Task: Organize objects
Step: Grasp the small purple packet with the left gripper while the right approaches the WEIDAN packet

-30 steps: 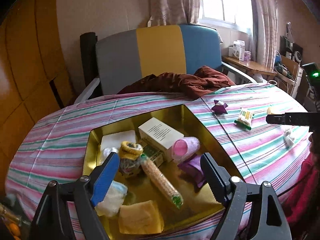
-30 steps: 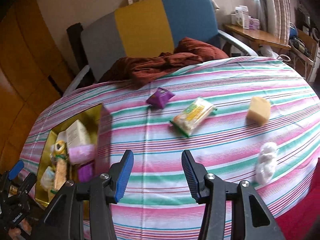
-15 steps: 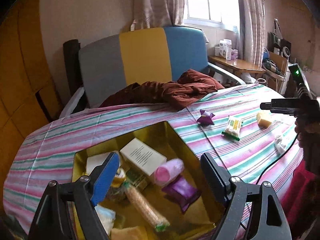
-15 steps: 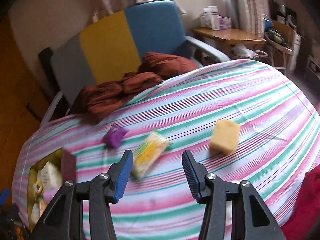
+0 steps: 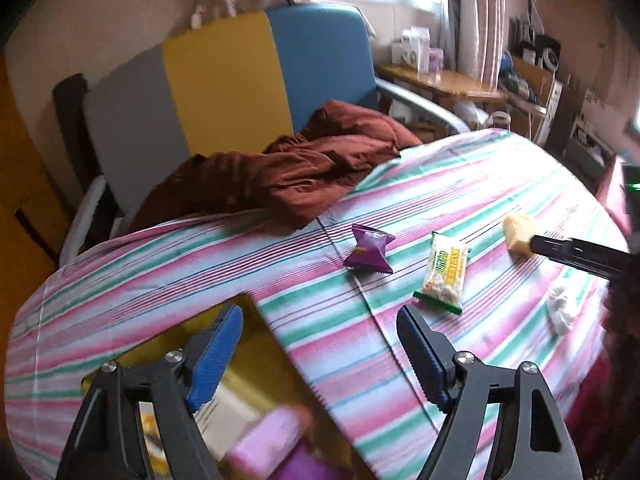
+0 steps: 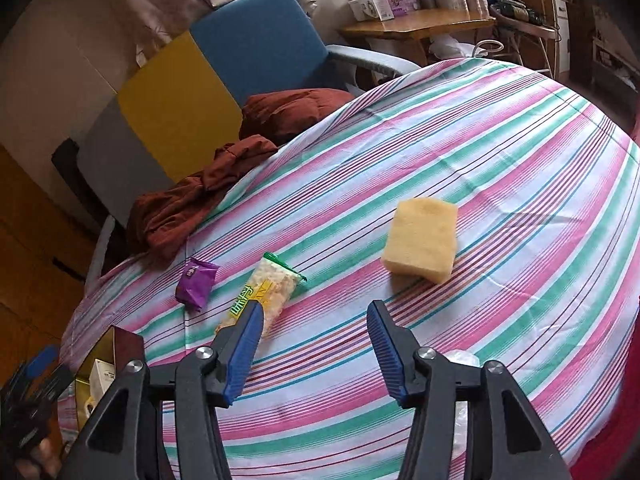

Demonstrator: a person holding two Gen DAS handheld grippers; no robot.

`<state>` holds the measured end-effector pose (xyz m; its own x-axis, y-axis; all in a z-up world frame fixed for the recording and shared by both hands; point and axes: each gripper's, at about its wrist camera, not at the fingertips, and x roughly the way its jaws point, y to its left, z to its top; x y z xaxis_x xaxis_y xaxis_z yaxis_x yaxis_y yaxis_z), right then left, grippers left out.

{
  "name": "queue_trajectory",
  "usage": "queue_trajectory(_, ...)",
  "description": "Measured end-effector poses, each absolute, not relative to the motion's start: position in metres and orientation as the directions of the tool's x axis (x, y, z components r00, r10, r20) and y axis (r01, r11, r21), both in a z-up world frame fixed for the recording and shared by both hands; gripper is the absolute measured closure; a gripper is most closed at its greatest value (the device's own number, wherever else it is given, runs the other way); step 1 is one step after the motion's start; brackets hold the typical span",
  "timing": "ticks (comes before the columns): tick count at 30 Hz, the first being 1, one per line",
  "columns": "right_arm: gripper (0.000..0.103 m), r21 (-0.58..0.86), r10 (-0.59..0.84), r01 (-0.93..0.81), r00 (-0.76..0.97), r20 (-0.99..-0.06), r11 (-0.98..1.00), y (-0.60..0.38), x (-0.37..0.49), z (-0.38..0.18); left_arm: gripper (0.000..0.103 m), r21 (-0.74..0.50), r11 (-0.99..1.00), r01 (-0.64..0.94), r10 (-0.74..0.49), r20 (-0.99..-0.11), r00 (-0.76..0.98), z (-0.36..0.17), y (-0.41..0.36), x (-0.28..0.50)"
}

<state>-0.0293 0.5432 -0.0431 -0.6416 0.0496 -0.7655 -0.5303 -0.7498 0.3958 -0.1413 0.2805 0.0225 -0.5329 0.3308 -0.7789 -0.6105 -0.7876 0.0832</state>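
Observation:
On the striped tablecloth lie a purple packet [image 5: 368, 249] [image 6: 197, 282], a green-and-yellow snack packet [image 5: 443, 274] [image 6: 264, 294], a yellow sponge [image 5: 518, 232] [image 6: 422, 240] and a white crumpled wad [image 5: 562, 306]. My left gripper [image 5: 320, 316] hovers over the corner of the gold box [image 5: 258, 360] [image 6: 106, 344], its jaws closing with nothing between them. A pink item [image 5: 268, 444] and a white carton [image 5: 228, 420] lie in the box. My right gripper [image 6: 315, 308] hangs above bare cloth in front of the sponge, jaws opening and empty.
A rust-brown cloth [image 5: 304, 172] [image 6: 192, 196] is heaped at the table's far edge against a grey, yellow and blue chair [image 5: 224, 80]. A wooden side table [image 6: 416, 26] with boxes stands by the window. The tablecloth drops off at the right.
The left gripper swung right, from over the box's contents to its corner, and its jaws narrowed slightly. The right gripper moved right toward the sponge, rolled, and its jaws widened a little.

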Motion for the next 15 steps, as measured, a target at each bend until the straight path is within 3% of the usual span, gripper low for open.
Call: queue_trajectory(15, 0.046, 0.435, -0.051, -0.479, -0.626, -0.779, -0.763, 0.536, -0.033, -0.049, 0.030, 0.144, -0.724, -0.675, 0.198, -0.894, -0.403, -0.062, 0.390, -0.221)
